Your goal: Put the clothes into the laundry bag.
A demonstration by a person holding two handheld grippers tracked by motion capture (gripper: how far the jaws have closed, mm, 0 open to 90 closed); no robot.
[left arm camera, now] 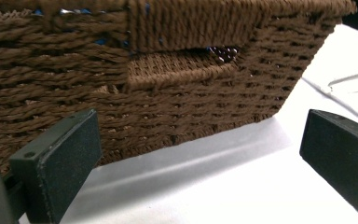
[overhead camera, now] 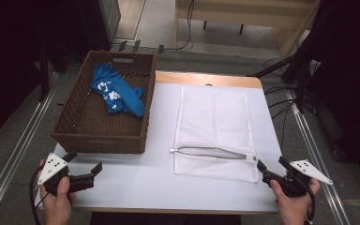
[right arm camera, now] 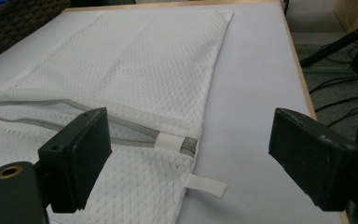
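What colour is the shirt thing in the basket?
The cloth in the basket is bright blue with white markings, best seen in the high view.

Blue garment mostly hidden behind basket wall, glimpsed through the weave
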